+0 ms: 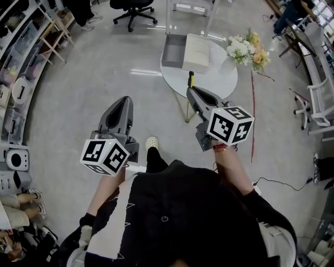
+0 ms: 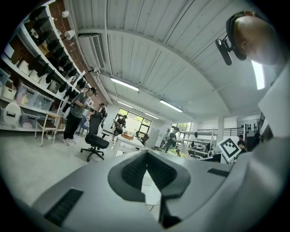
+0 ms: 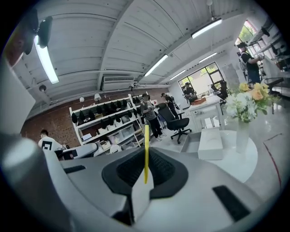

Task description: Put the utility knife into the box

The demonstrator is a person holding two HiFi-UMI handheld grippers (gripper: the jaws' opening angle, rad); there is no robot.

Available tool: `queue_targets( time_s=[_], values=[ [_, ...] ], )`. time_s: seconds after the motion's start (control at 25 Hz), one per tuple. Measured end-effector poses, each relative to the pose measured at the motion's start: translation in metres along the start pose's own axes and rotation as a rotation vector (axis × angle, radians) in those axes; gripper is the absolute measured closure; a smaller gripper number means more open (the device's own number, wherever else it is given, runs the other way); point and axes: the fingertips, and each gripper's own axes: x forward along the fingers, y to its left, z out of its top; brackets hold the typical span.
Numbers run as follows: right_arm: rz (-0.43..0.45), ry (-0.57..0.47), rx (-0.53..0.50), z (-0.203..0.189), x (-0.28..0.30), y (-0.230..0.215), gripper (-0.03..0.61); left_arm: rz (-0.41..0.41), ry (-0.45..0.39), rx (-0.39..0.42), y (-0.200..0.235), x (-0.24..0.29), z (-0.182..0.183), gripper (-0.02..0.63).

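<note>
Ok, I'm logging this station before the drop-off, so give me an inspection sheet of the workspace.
Surface: round white table.
Job's things: yellow utility knife in the right gripper; open grey box on the table.
Clutter: white box, vase of flowers.
Grippers: right gripper shut on the knife; left gripper shut, empty, over floor.
Cables: black cable on floor.
Surroundings: office chair, shelves.
</note>
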Motion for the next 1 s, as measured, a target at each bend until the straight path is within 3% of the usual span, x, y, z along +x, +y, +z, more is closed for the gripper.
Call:
queue_targets(
  time_s=[0.28,0.6,1.0],
  values=[
    [-0.053,-0.048,0.005,0.049,0.056,-0.019,0.548,-0.042,-0.009,0.040,0.043,0.070,0.046,0.603],
    [-0.121,-0.104,0.004,0.096,0.106,-0.046,0.548,-0.070,-0.007,0.046,0.091,0.137,0.074,0.603],
    [-0.216,-0.064,0.018,0.093,0.159,-0.088,0.548,-0.104,0.018,0.032,0.141,0.190,0.075,0.603]
  ],
)
